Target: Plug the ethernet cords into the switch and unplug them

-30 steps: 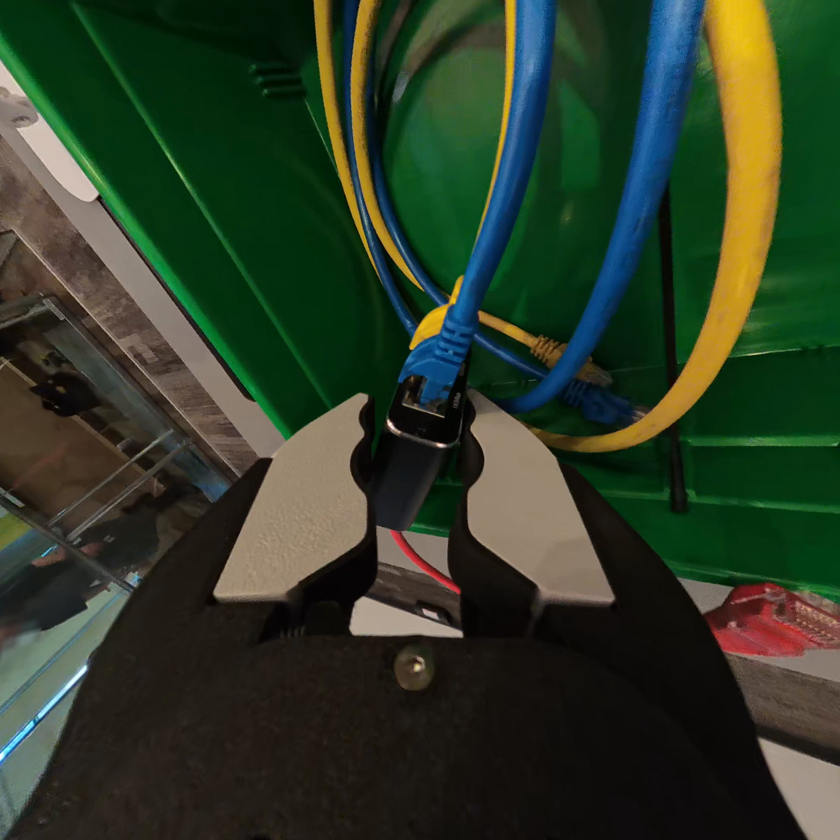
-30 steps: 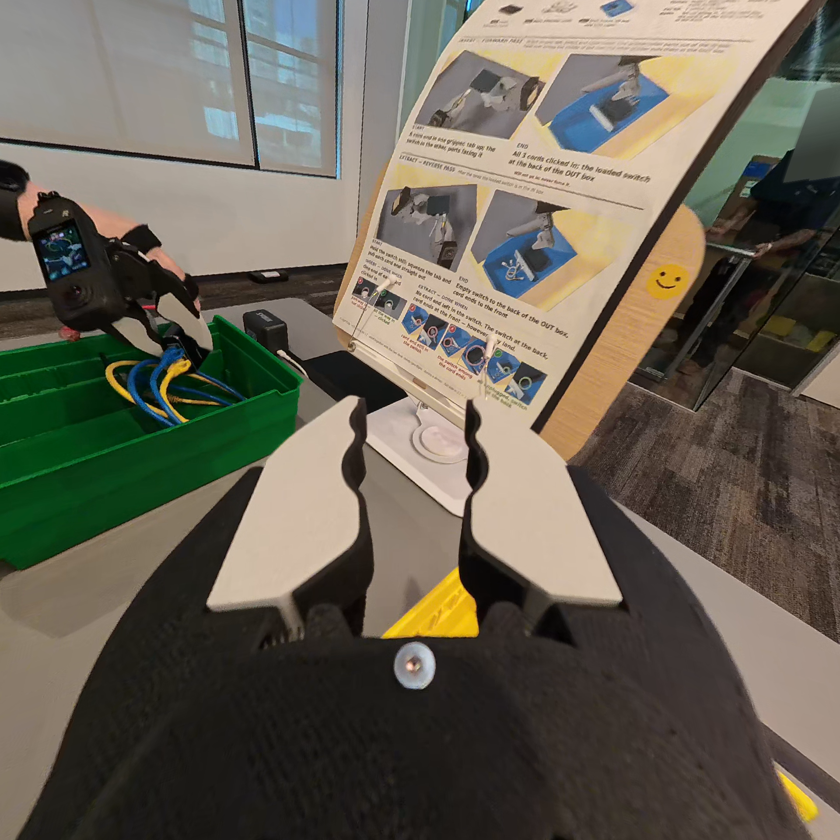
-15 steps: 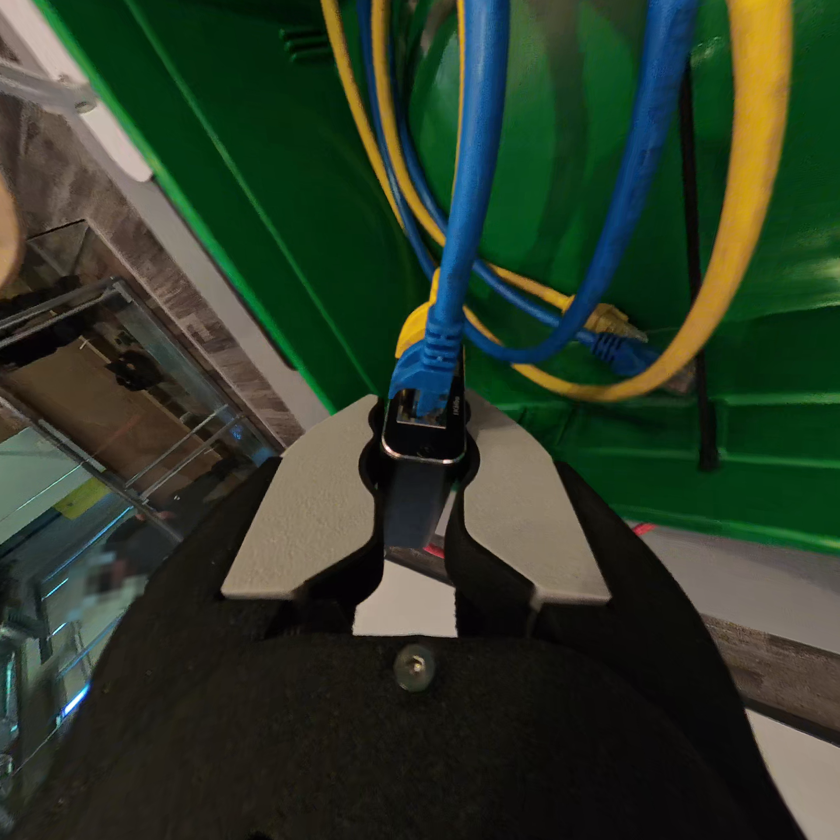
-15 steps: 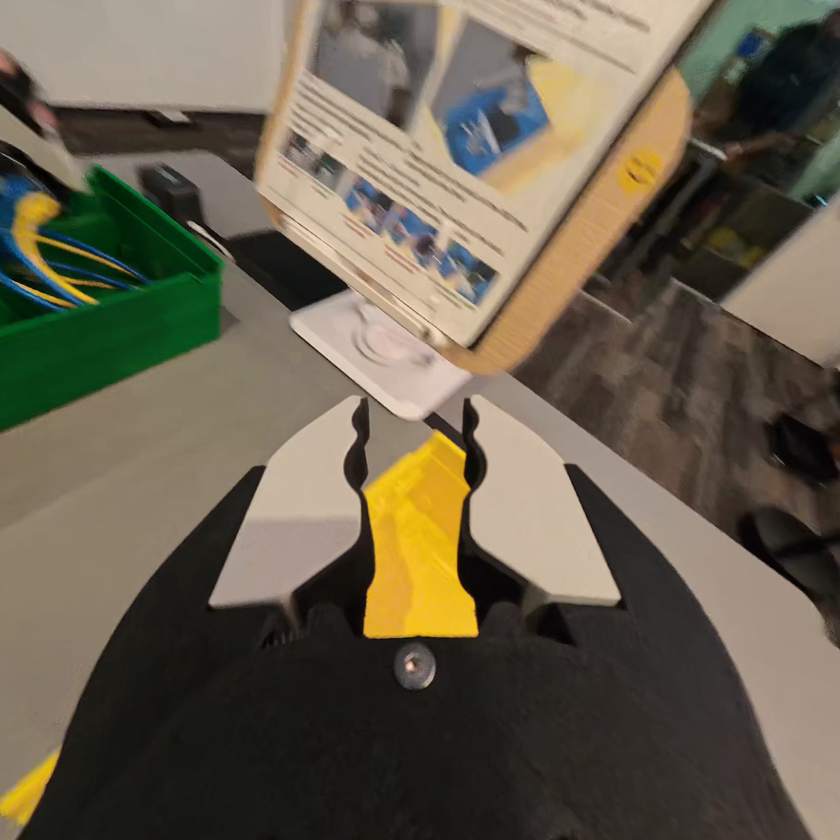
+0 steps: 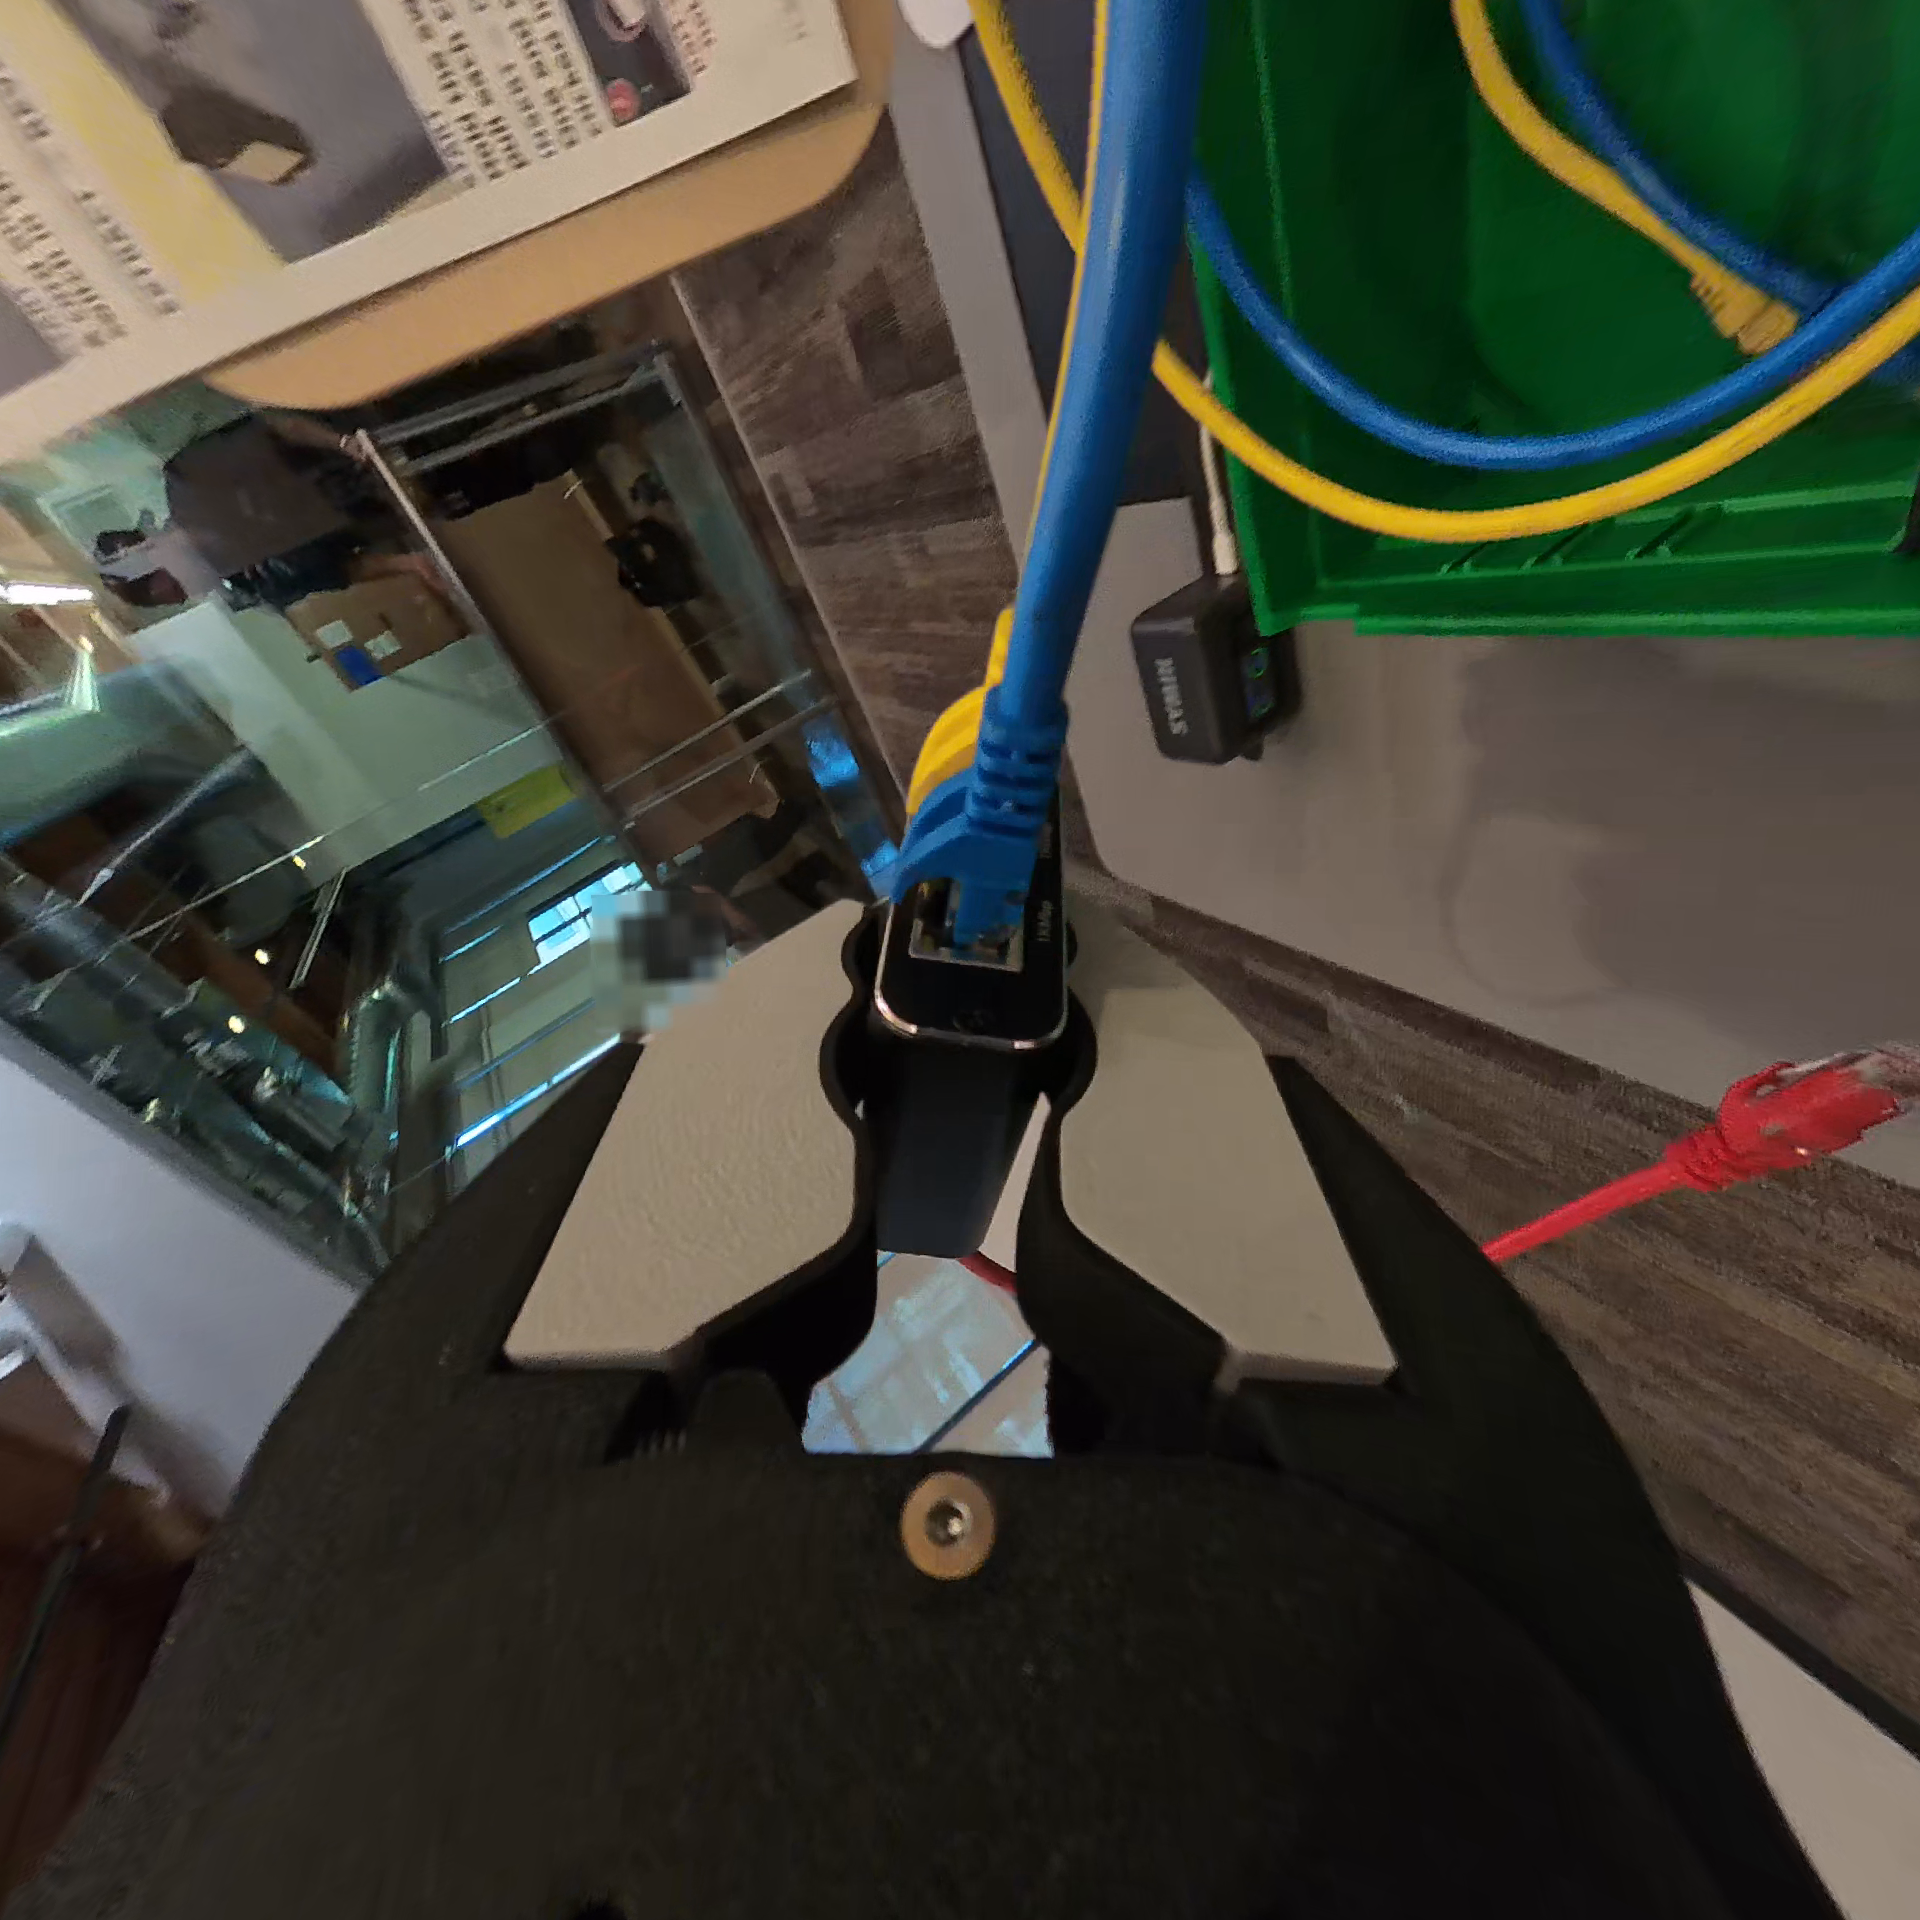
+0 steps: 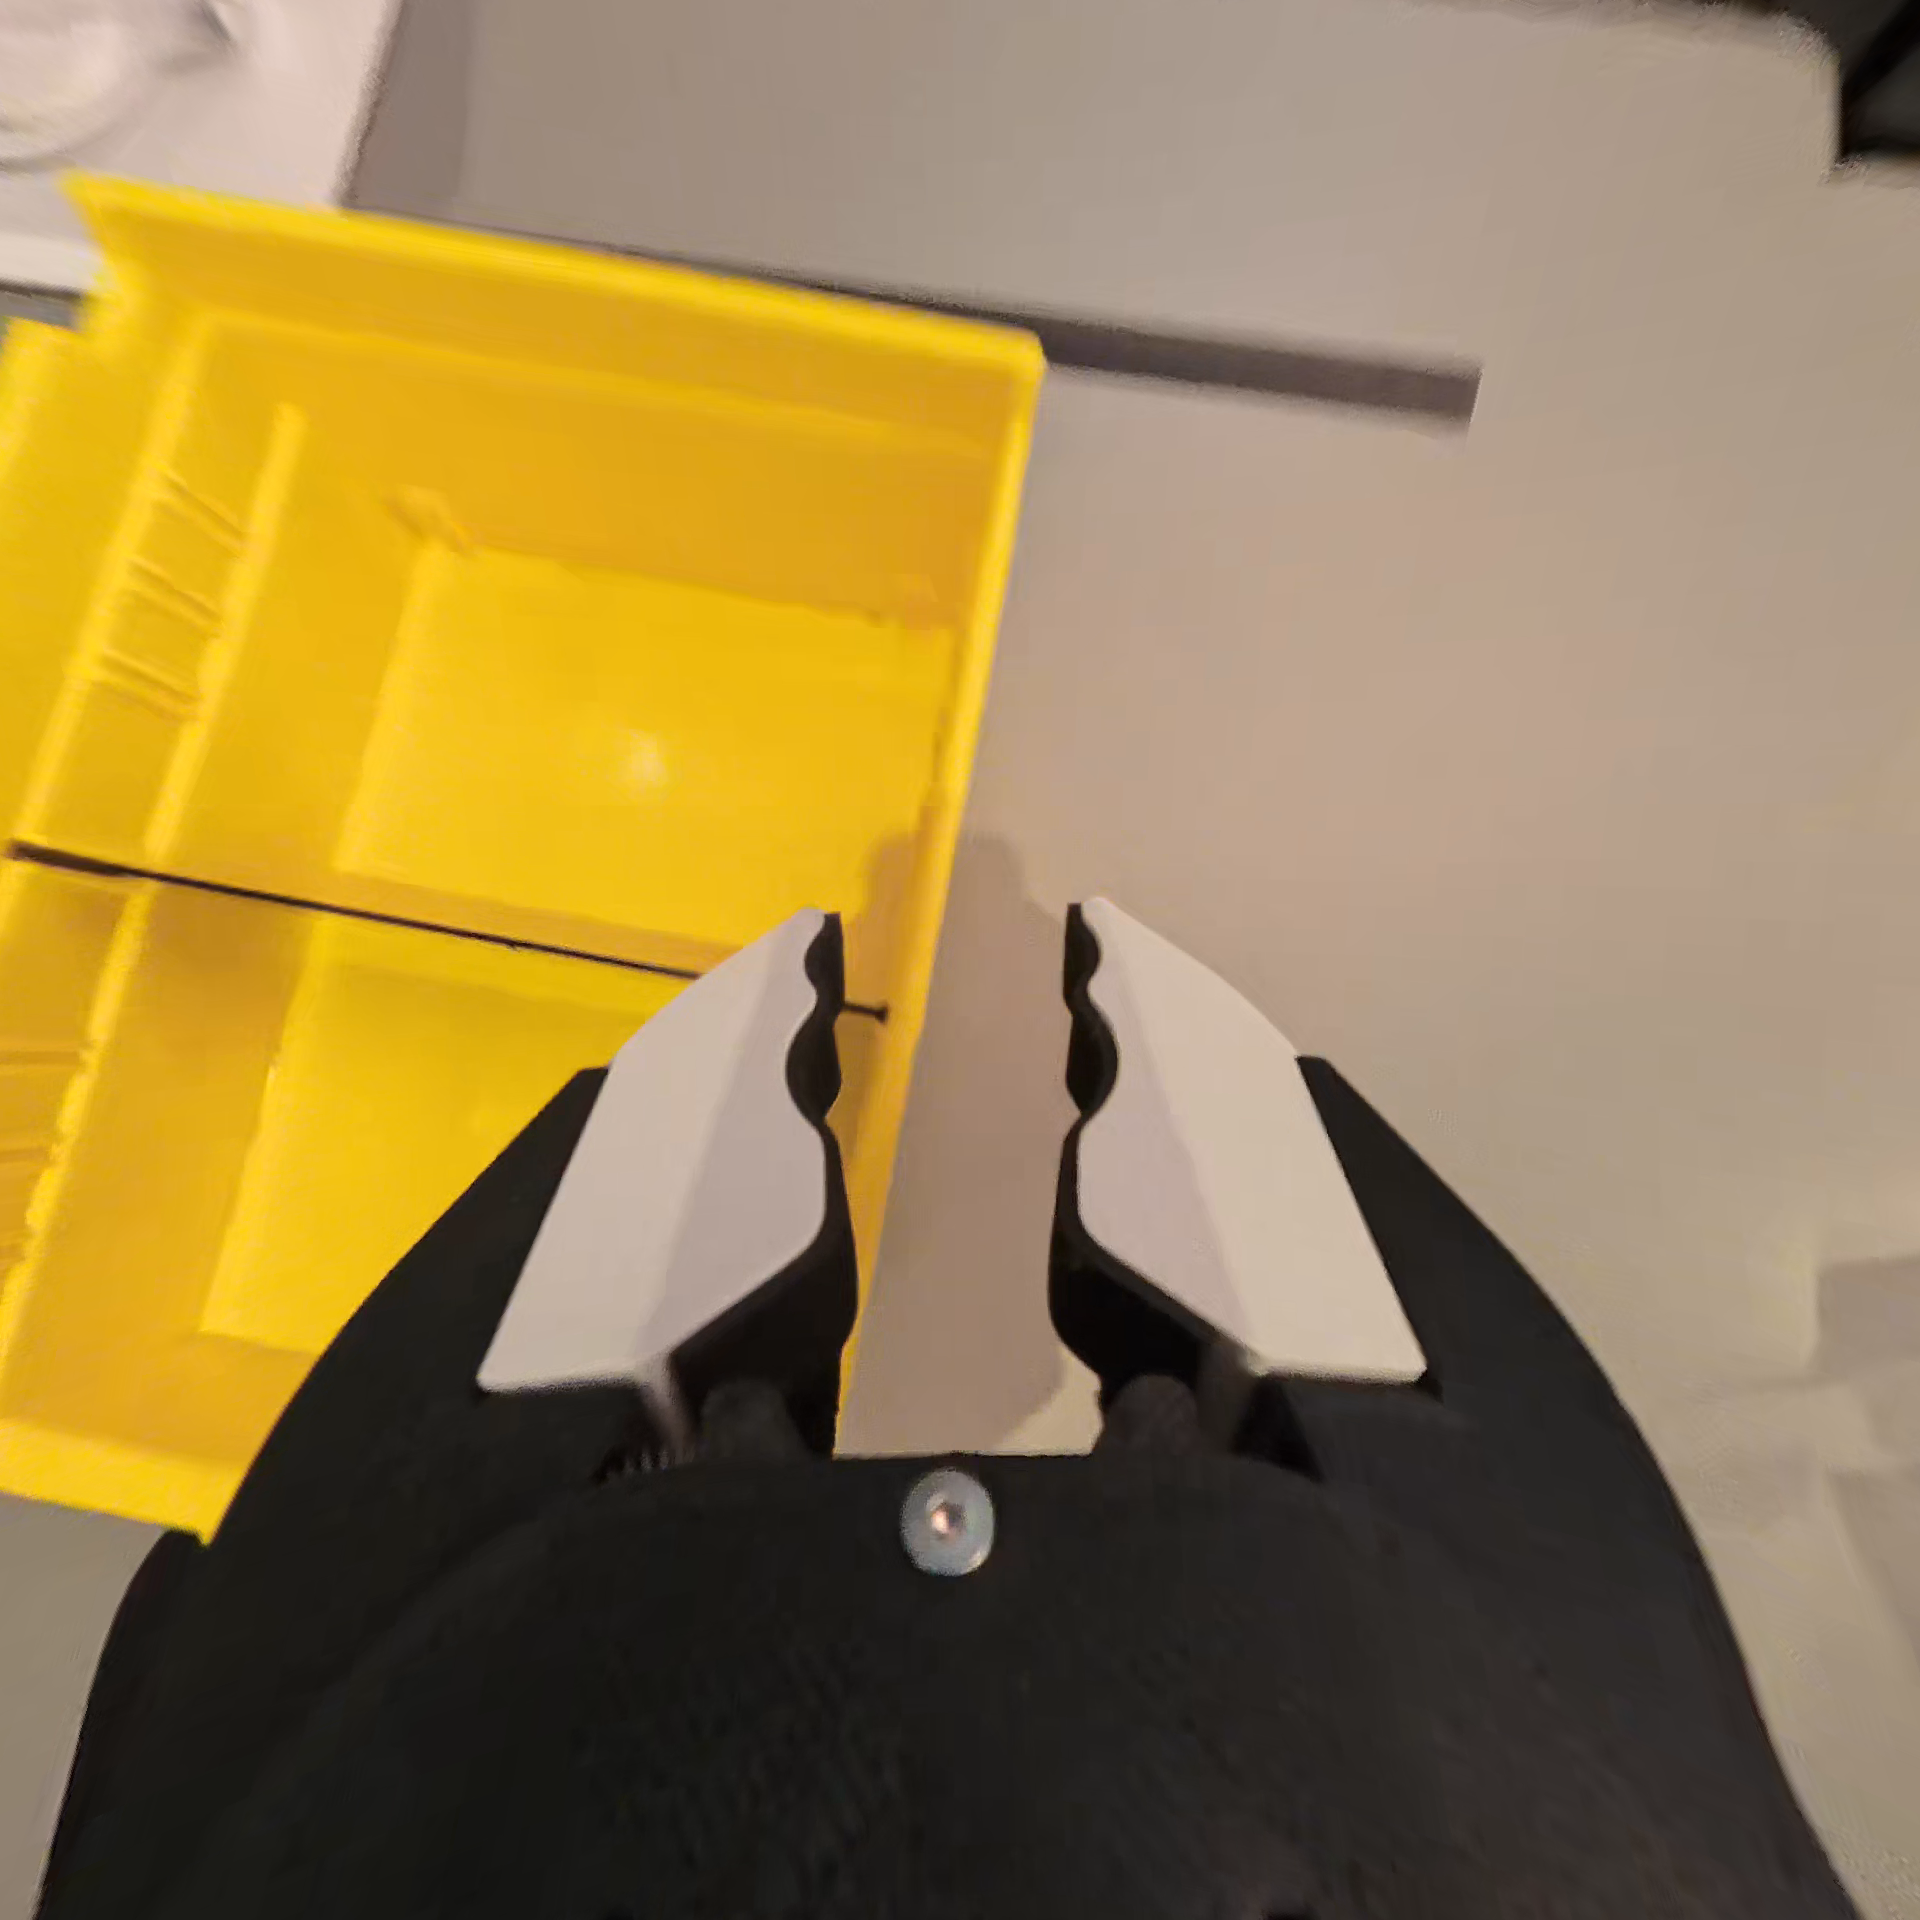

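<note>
My left gripper (image 5: 961,1003) is shut on a small black switch (image 5: 961,1060) and holds it up in the air, ports facing away. A blue ethernet cord (image 5: 1081,436) is plugged into it, with a yellow plug (image 5: 951,743) just behind. Both cords trail back into the green bin (image 5: 1558,312), where more blue and yellow cords lie. A red cord (image 5: 1766,1127) hangs from the switch to the right. My right gripper (image 6: 951,935) is open and empty, pointing down over the right wall of an empty yellow bin (image 6: 966,665).
A black adapter box (image 5: 1205,686) sits on the grey table beside the green bin. An instruction board (image 5: 364,156) stands at the upper left of the left wrist view. Bare grey table (image 6: 1455,727) lies right of the yellow bin.
My left gripper has lifted the switch out of the green bin and swung it away, cords trailing. My right gripper has tipped down from the board to the yellow bin.
</note>
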{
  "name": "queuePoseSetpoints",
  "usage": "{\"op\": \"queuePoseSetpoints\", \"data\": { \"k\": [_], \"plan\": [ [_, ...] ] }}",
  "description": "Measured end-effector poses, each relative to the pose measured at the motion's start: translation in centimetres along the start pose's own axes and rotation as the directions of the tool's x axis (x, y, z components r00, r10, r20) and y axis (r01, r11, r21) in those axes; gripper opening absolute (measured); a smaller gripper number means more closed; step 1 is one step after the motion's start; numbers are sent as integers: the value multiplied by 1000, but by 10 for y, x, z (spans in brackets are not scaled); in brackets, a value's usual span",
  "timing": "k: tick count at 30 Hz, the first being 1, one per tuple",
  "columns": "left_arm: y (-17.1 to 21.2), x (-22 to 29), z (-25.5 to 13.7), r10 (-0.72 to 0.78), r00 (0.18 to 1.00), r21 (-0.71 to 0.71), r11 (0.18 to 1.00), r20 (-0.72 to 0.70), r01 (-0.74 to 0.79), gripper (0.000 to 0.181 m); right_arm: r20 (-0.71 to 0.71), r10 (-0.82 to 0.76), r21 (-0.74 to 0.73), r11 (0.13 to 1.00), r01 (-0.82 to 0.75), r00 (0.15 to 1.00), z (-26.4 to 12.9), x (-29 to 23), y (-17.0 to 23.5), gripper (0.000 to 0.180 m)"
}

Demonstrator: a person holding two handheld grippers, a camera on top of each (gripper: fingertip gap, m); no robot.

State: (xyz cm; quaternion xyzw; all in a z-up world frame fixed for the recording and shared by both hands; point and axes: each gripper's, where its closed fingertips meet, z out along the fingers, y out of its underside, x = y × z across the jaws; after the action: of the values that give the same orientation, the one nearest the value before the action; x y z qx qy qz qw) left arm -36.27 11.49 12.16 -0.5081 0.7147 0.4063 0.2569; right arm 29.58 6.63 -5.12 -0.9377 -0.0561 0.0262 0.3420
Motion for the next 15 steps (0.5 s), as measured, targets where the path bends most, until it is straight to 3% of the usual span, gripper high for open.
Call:
{"op": "queuePoseSetpoints", "data": {
  "k": [1,4,6,9,15],
  "plan": [
    [1,-7,-9,1,1000,-13,1000,12,-1,27,14,26,-50,998,-25,1000,6,3,12,42],
    [-3,-34,-35,-6,998,-34,999,60,8,27,127,97,-132,988,-80,987,25,-4,30,35],
    [-6,-58,-55,-3,994,-47,999,109,8,27,234,177,-160,977,-142,956,35,-17,28,17],
    [-15,-96,-85,8,983,-69,998,186,5,27,202,260,-155,960,-232,944,40,-12,22,13],
    [-56,-160,-141,27,949,-47,999,313,-13,27,139,231,-132,968,-213,963,32,17,33,9]
  ]
}}
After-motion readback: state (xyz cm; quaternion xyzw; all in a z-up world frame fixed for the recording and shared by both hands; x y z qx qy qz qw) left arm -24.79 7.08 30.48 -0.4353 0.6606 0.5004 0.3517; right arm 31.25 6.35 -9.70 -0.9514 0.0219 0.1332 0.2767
